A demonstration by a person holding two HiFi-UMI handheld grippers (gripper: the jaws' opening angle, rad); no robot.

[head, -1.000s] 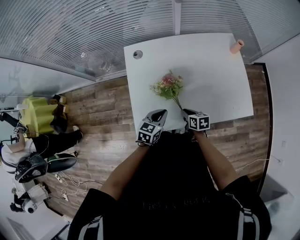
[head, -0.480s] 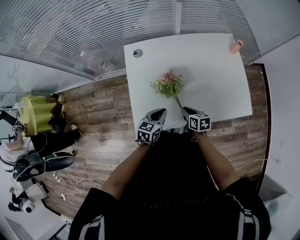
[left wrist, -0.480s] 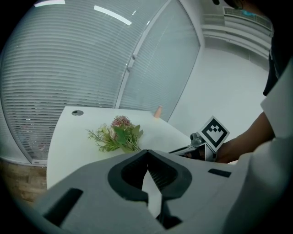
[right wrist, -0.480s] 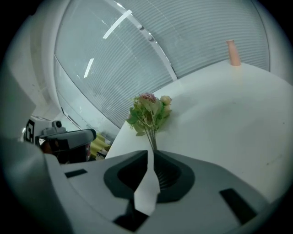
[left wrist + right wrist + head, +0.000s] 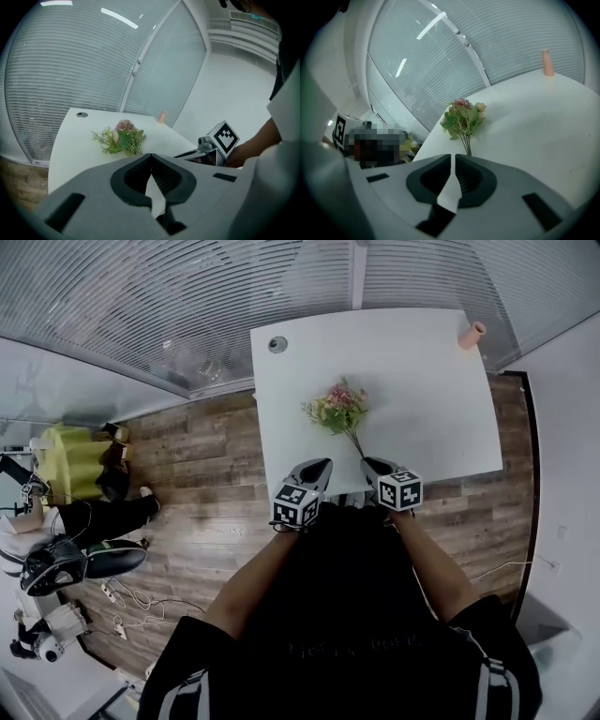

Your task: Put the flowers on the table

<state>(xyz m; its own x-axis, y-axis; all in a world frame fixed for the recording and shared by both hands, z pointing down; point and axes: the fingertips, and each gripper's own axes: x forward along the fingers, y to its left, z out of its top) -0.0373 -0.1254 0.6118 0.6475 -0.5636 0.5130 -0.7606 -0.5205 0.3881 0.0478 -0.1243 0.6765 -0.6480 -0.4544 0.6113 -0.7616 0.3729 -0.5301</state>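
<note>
The flowers [image 5: 337,409] lie flat on the white table [image 5: 422,381], blooms away from me and stem ends pointing at my right gripper [image 5: 368,463], which sits just short of them at the table's near edge. Its jaws are drawn in to a thin slit with nothing between them. My left gripper [image 5: 322,465] is beside it, jaws together and empty.

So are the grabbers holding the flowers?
Nothing is held. The left gripper and right gripper are shut and empty; the flowers lie on the table.
</note>
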